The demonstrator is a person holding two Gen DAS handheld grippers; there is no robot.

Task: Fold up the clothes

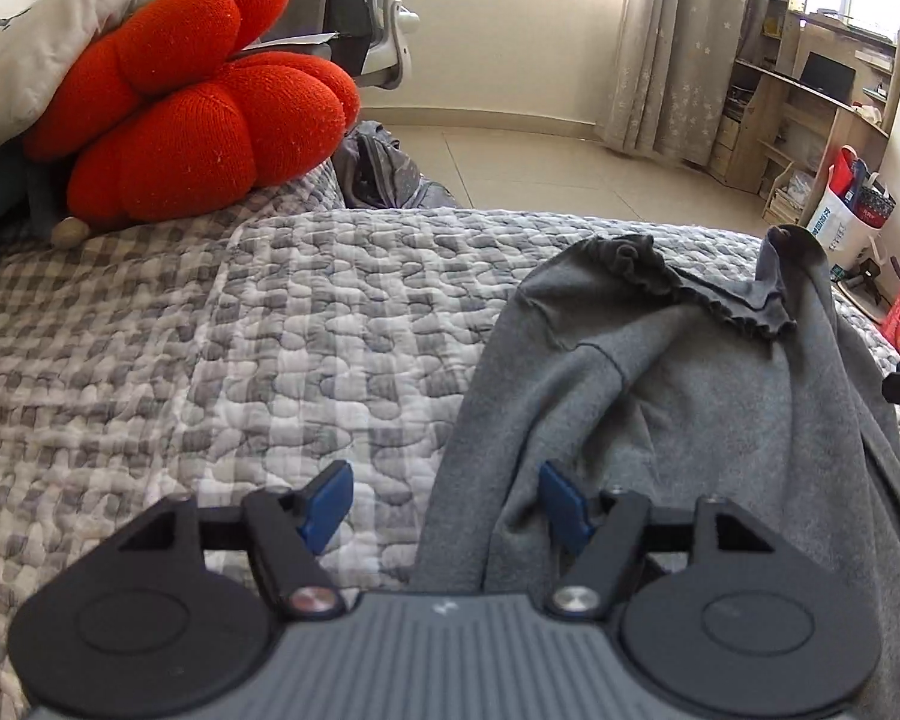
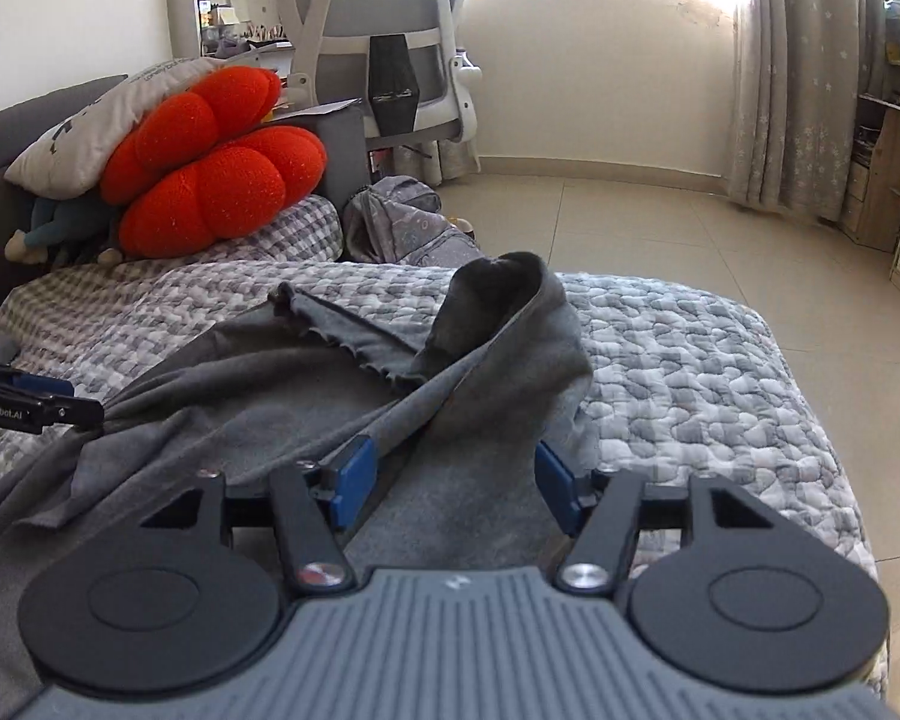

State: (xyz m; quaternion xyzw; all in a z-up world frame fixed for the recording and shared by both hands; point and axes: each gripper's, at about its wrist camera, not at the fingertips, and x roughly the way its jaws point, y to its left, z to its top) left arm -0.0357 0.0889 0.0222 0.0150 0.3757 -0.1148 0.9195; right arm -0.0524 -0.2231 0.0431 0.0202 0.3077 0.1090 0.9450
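Both tongs open, holding nothing: left tongs & right tongs sit over the gray top. Lay it flat on the bed w/ no bumps first.

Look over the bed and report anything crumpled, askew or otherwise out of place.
The grey frilled-edge garment lies bunched on the grey patchwork quilt, one fold standing up in a peak instead of lying flat. A grey patterned backpack sits slumped on the floor beside the bed.
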